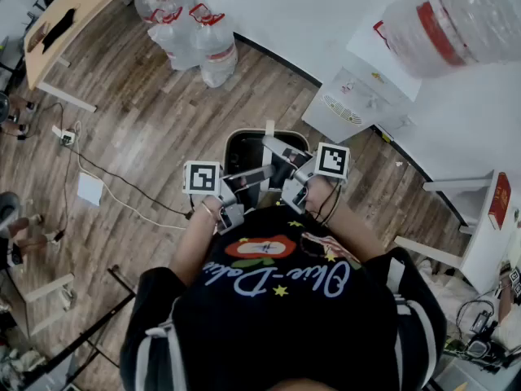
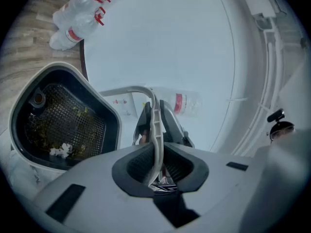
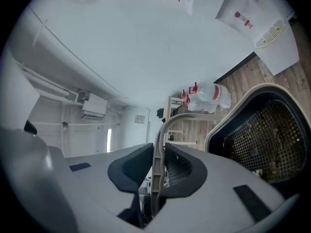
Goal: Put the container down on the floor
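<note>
At the far left of the head view a wooden desk [image 1: 77,6] stands on the plank floor [image 1: 155,112], with a cluster of large water jugs [image 1: 203,43] against the wall just past it. A black cable [image 1: 122,187] trails across the boards.

The left gripper [image 2: 155,165] comes next, its jaws narrowed and pressed on the thin pale handle [image 2: 154,123] of the container [image 1: 236,139], which runs edge-on between the dark pads. The container itself, a white-rimmed bin with a black mesh basket [image 2: 65,125] inside, sits in front of the person's chest between the two grippers, up over the wood floor, not resting on it. Bits of debris and a few white scraps lie on the mesh.

The right gripper [image 3: 156,171] meets the same handle [image 3: 163,130] from the other side; its jaws are also closed down on that strip, with the container's rim [image 3: 232,108] showing to the right of them.

Further right, a white water dispenser [image 1: 350,104] stands by the wall, carrying an upturned bottle [image 1: 456,23] with a red band.
</note>
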The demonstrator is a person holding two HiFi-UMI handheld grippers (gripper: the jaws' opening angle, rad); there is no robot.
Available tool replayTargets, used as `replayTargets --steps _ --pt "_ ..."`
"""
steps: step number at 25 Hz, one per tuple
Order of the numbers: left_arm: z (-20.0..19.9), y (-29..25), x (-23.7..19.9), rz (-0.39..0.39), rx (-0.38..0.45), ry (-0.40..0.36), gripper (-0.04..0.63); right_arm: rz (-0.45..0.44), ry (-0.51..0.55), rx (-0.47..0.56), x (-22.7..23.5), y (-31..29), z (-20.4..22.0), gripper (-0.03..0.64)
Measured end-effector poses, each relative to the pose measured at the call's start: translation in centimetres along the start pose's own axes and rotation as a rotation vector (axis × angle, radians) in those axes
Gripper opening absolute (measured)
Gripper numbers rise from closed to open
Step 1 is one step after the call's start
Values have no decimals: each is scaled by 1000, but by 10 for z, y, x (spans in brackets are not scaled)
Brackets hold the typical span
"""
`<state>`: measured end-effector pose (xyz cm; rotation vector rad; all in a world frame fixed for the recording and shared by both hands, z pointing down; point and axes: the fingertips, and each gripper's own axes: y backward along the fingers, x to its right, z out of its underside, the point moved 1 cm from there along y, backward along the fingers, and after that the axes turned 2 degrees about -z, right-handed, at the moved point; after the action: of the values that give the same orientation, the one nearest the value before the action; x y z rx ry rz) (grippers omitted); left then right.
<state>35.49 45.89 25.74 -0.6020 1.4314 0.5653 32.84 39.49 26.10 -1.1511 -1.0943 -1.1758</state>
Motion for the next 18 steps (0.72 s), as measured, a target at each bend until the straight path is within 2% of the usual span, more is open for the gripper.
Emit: replayTargets --steps 7,18 --pt "-1 -1 1 -7 -5 -23 51 7 6 5 1 2 -2 66" --pt "0 -2 0 -12 10 -14 51 6 -4 0 3 1 -2 67"
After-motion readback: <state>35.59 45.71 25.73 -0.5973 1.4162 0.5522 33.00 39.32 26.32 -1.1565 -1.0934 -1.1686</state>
